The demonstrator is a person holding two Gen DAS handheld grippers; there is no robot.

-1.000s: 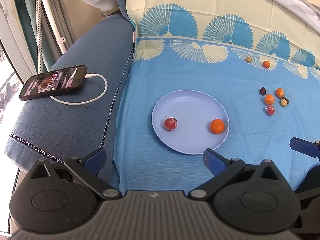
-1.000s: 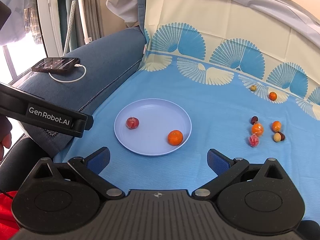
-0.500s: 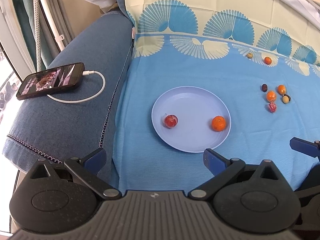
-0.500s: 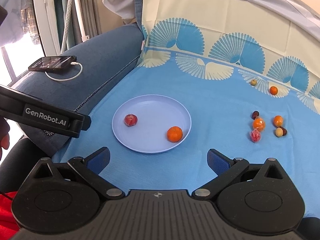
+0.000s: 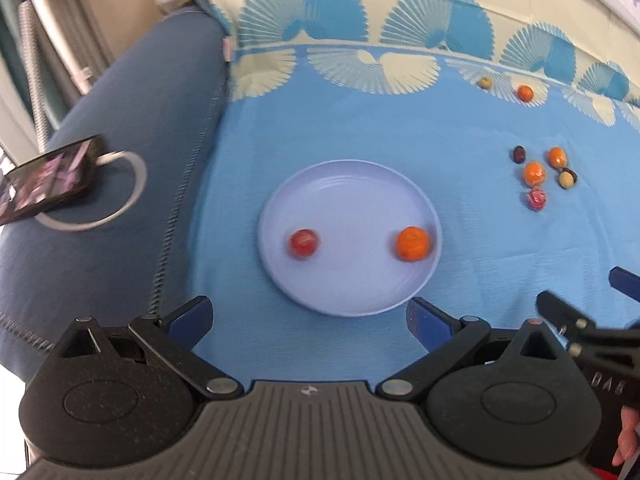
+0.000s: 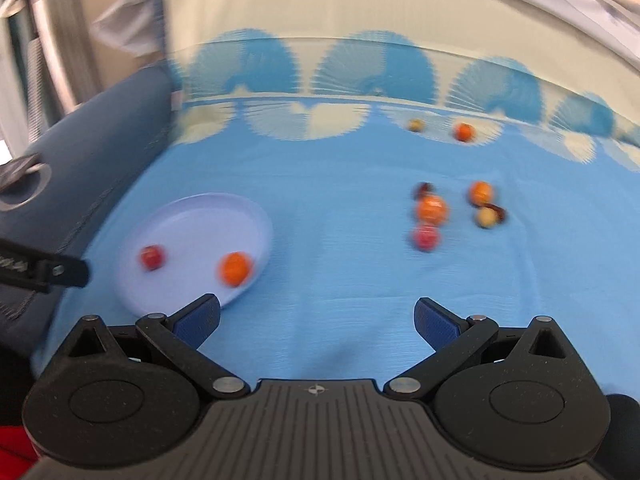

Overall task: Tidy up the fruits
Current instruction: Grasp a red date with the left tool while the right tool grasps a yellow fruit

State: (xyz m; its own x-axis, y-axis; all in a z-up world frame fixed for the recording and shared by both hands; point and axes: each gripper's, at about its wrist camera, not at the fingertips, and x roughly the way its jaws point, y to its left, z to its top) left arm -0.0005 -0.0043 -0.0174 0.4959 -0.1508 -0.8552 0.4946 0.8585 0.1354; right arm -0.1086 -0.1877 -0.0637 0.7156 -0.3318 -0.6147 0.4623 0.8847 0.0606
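Note:
A lilac plate (image 5: 352, 184) lies on the blue cloth and holds a red fruit (image 5: 304, 242) and an orange (image 5: 413, 243). It also shows in the right wrist view (image 6: 200, 220). A cluster of small fruits (image 6: 430, 209) lies right of the plate, with a red one (image 6: 425, 237) nearest; the cluster also shows in the left wrist view (image 5: 534, 173). Two more fruits (image 6: 463, 131) lie farther back. My left gripper (image 5: 308, 320) is open and empty, just short of the plate's near rim. My right gripper (image 6: 316, 318) is open and empty, short of the cluster.
A phone (image 5: 44, 178) on a white charging cable (image 5: 120, 200) lies on the dark blue sofa arm at the left. The cloth's fan-patterned cream border (image 5: 360, 68) rises at the back. The right gripper's fingers (image 5: 624, 280) show at the left view's right edge.
The right gripper has swung right, so the fruit cluster now sits ahead of it and the plate at its left. The left gripper has shifted slightly towards the plate. Both views are blurred.

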